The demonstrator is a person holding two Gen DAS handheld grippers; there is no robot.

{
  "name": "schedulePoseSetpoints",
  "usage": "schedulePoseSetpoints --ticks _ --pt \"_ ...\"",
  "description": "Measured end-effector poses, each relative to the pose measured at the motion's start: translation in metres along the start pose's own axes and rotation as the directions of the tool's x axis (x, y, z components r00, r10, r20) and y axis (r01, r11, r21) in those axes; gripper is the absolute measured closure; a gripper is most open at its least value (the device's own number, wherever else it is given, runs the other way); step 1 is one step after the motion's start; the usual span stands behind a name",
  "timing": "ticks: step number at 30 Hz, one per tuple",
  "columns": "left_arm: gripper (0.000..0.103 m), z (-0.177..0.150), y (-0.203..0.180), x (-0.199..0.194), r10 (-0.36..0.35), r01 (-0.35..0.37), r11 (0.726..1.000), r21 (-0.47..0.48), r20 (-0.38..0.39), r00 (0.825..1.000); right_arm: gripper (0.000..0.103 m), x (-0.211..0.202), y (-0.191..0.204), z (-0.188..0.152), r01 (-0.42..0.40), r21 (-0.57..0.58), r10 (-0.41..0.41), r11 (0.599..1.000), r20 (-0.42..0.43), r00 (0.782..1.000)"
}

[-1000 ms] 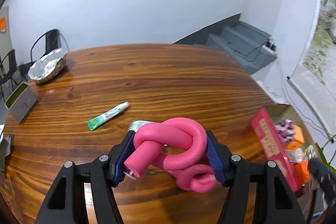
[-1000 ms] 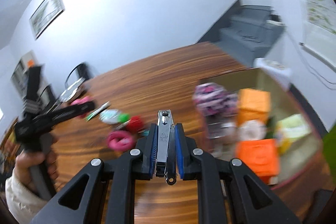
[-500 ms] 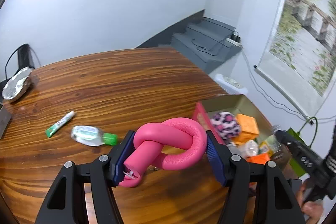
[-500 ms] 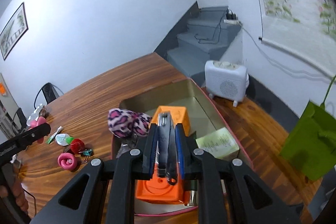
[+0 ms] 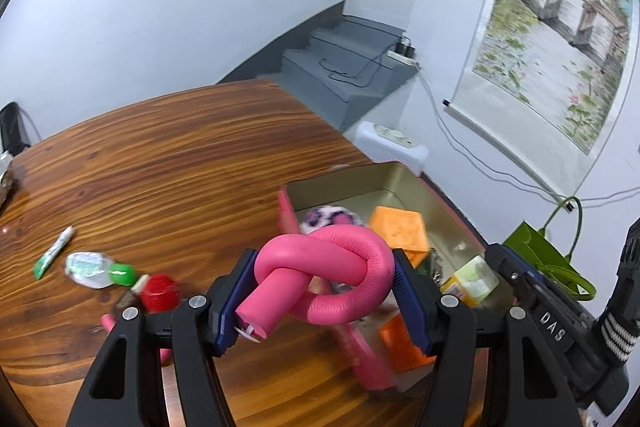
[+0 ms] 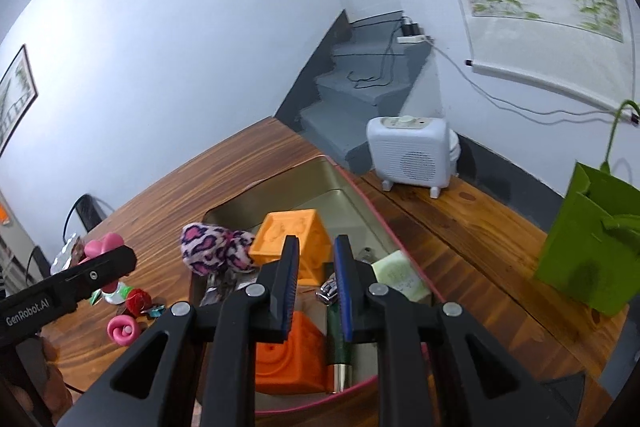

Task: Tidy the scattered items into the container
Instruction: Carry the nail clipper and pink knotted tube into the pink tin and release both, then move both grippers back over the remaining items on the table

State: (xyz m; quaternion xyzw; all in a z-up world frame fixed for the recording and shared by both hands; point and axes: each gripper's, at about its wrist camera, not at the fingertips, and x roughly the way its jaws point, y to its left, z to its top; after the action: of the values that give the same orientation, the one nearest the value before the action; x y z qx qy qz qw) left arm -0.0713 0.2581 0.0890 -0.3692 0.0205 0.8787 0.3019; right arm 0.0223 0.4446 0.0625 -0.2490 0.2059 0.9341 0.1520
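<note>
My left gripper (image 5: 324,291) is shut on a knotted pink foam tube (image 5: 324,263) and holds it in the air at the near left edge of the pink-sided tin (image 5: 352,179). My right gripper (image 6: 316,267) is open and empty above the tin (image 6: 360,187), which holds two orange blocks (image 6: 296,235), a leopard-print scrunchie (image 6: 212,243), a pale green pad (image 6: 400,275), a small metal item (image 6: 330,287) and a dark tube (image 6: 338,347). On the table lie a pink curl (image 6: 122,331), a red item (image 5: 160,291), a clear bottle with a green cap (image 5: 94,267) and a green-and-white tube (image 5: 54,253).
The wooden table (image 5: 160,167) runs left and back from the tin. A white heater (image 6: 412,151) and a green paper bag (image 6: 588,239) stand on the floor to the right. Grey stairs (image 5: 348,63) lie behind.
My left gripper has carried the pink tube right, up to the tin. My right gripper has opened over the tin and the metal item it held is now inside.
</note>
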Motion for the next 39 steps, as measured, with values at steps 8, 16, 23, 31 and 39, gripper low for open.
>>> schedulePoseSetpoints --ticks 8,16,23,31,39 --pt "0.035 0.015 -0.032 0.037 -0.084 0.085 0.996 0.03 -0.041 0.996 0.084 -0.003 -0.005 0.001 0.029 0.011 -0.029 1.0 0.021 0.999" --pt "0.025 0.014 -0.028 0.042 -0.115 0.114 0.993 -0.008 -0.053 0.992 0.084 -0.003 -0.007 -0.001 0.028 0.021 -0.028 0.999 0.012 1.0" --pt "0.025 0.011 -0.013 0.036 -0.072 0.07 0.997 -0.038 -0.047 0.996 0.07 -0.005 0.002 -0.004 0.004 -0.011 -0.004 1.0 0.017 1.0" --pt "0.025 0.004 0.021 0.028 -0.02 0.014 0.994 -0.104 -0.054 0.998 0.055 -0.01 0.013 -0.009 0.004 -0.067 -0.001 0.998 0.051 0.999" --pt "0.02 -0.008 0.072 0.003 0.059 -0.064 0.983 -0.174 -0.037 0.998 0.055 -0.016 0.038 -0.019 0.008 -0.177 0.011 0.984 0.104 0.995"
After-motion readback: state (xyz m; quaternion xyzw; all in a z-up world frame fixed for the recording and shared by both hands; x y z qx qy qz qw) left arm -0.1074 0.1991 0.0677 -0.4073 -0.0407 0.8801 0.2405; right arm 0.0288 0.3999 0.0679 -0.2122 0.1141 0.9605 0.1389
